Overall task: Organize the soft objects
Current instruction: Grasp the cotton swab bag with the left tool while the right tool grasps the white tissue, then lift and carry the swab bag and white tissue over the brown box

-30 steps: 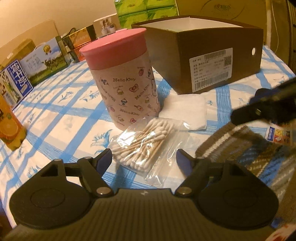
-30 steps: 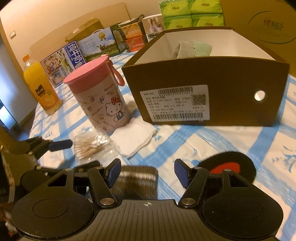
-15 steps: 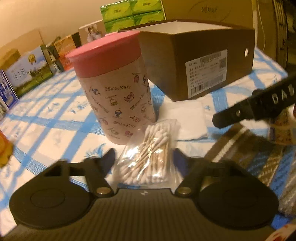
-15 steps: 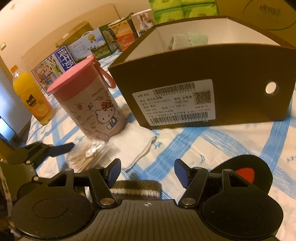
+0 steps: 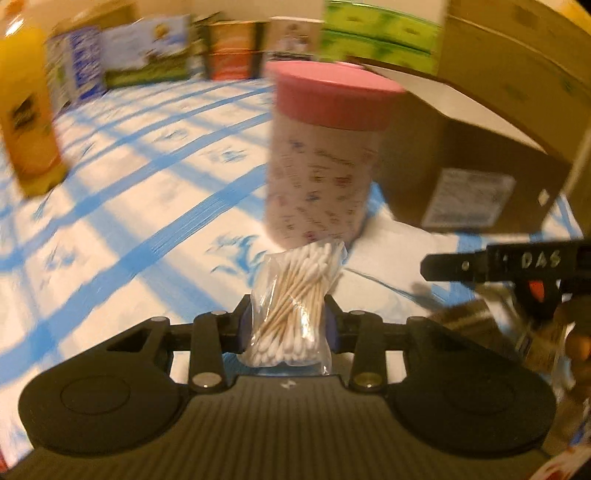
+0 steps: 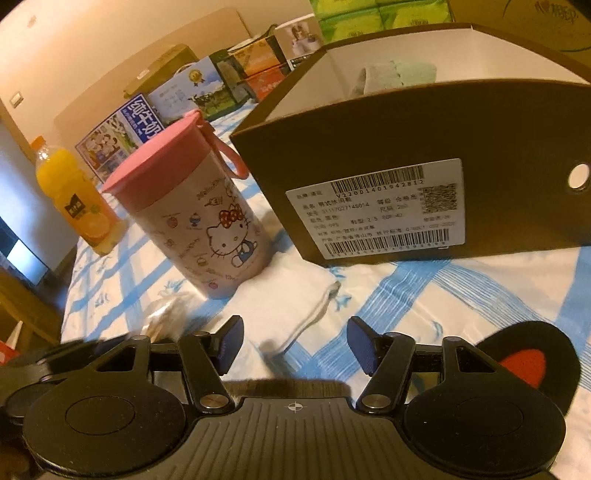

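Note:
My left gripper (image 5: 288,325) has its jaws closing on a clear bag of cotton swabs (image 5: 295,295), and both pads press its sides. The bag stands upright between them, in front of the pink-lidded Hello Kitty canister (image 5: 325,166). My right gripper (image 6: 293,343) is open with its jaws closing slowly and nothing between the pads. It hovers over a brown striped knit piece (image 5: 469,321), with a folded white cloth (image 6: 295,302) just ahead. Behind stands the open brown cardboard box (image 6: 443,147), which holds a pale green cloth (image 6: 399,74).
An orange juice bottle (image 6: 74,199) stands at the left on the blue-checked sheet (image 6: 461,295). A black disc with a red centre (image 6: 524,362) lies at the right. Cartons and green tissue packs (image 6: 369,18) line the back.
The left jaws have closed from wide apart onto the swab bag, and the gripper has rolled and shifted, lifting the bag upright. The right gripper moved closer to the box and lower.

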Tool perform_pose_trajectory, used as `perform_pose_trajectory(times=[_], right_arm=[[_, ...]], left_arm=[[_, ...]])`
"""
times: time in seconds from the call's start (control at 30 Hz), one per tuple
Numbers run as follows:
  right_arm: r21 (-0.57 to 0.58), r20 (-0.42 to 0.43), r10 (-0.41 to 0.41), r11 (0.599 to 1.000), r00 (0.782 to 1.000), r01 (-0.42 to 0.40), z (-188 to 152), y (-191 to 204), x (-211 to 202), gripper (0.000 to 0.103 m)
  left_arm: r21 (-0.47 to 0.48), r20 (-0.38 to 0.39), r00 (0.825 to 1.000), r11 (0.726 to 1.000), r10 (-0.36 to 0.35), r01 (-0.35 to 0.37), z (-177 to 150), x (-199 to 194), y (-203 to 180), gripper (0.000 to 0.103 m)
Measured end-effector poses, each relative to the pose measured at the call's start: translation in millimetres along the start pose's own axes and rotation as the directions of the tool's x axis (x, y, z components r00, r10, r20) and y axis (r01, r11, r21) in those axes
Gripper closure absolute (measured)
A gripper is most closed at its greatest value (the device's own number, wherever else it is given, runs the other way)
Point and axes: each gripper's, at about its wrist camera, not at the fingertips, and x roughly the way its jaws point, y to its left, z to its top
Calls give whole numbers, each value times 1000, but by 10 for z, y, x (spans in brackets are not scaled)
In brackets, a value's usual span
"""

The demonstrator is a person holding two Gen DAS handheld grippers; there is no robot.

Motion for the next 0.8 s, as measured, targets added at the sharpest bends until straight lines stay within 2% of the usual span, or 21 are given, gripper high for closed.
perform_pose_trajectory(times=[0.03,0.13,0.3,0.33,0.47,0.5,0.67,0.8], right_arm=[[3,-3,-2,1000,1000,2,12,-4,33,53],[15,6,-4,1000,1000,4,40,-29,116,56],[5,26,-18,1000,999,18,59,-10,226,64],[-10,28,-28,1000,999,28,63,8,246,68],[-109,25,-57,992,998,60,53,131,332,98],[-128,22,-56,990,998,59,54,152,340,101],[-142,14,-33,989,999,35,46,160,303,102],[-153,36,3,988,999,2,18,163,112,102]], left_arm=[[-38,-3,1000,999,3,-4,-4,-18,44,68],[-124,-11,1000,992,5,-6,-20,-44,154,68],[-139,-15,1000,990,8,-10,-32,-49,158,68],[-137,-15,1000,990,10,-12,-41,-51,149,68],[-138,-17,1000,990,15,-17,-56,-59,130,68],[-137,-18,1000,990,16,-18,-57,-57,125,68],[-143,-19,1000,990,10,-13,-49,-120,103,68],[-135,-14,1000,991,16,-18,-36,-230,48,68]])
